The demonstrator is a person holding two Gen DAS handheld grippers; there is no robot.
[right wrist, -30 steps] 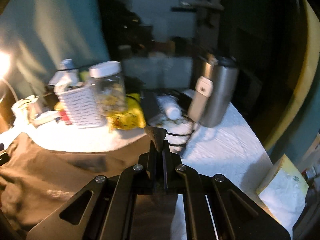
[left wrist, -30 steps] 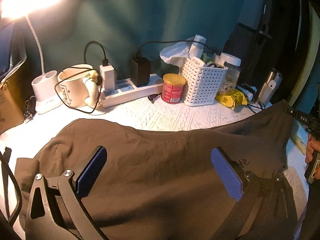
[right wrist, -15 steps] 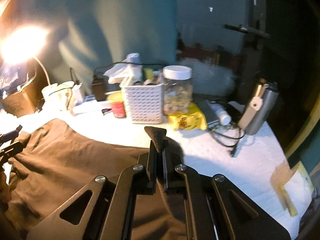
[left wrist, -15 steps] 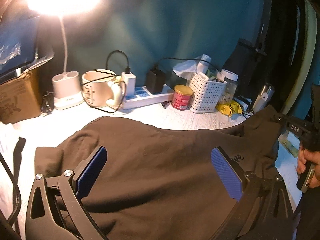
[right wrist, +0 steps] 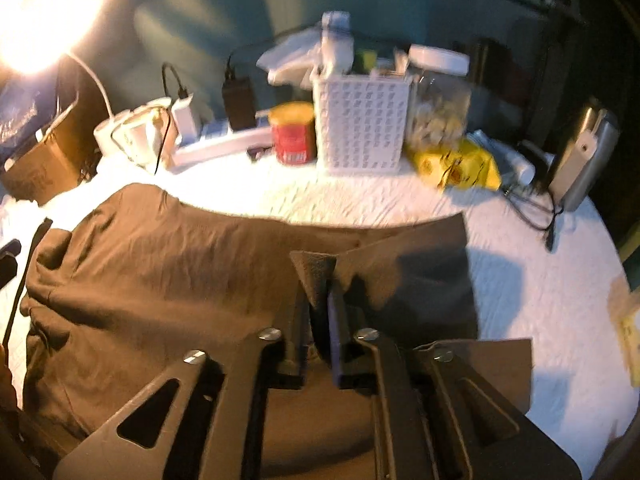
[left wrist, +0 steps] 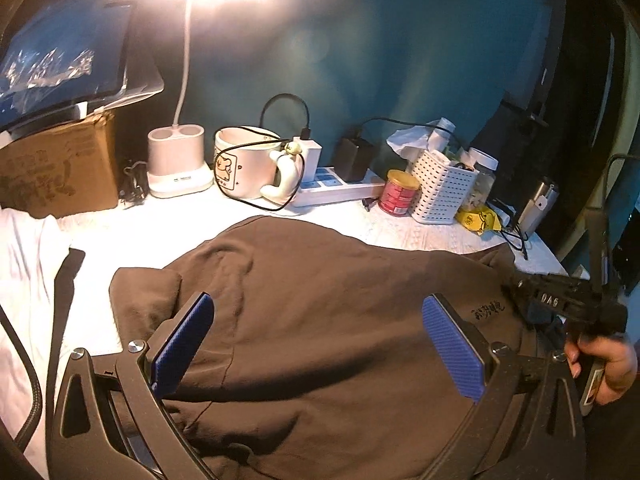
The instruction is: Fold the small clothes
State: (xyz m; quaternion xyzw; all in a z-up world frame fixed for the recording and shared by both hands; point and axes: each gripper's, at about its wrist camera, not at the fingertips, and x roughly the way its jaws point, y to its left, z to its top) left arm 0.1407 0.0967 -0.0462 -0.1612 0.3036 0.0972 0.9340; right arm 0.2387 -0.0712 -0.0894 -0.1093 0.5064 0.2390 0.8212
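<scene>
A dark brown garment [left wrist: 320, 320] lies spread over the white table cover, also in the right wrist view [right wrist: 160, 272]. My left gripper [left wrist: 316, 340] is open, its blue pads [left wrist: 452, 344] held above the middle of the garment and holding nothing. My right gripper [right wrist: 322, 292] is shut on a pinch of the garment's edge at its right side and lifts it slightly. It also shows in the left wrist view [left wrist: 560, 304], held by a hand at the garment's right end.
Along the back stand a lamp base [left wrist: 178, 160], a white mug [left wrist: 248, 162], a power strip [left wrist: 340, 188], a red can [left wrist: 400, 192], a white basket [left wrist: 444, 186], a jar [right wrist: 438, 96] and a steel flask [right wrist: 588, 152]. A cardboard box [left wrist: 56, 168] is at the left.
Both grippers have pulled back and away from the back wall, so more of the table shows. The right gripper stays shut on the garment edge; the left stays open.
</scene>
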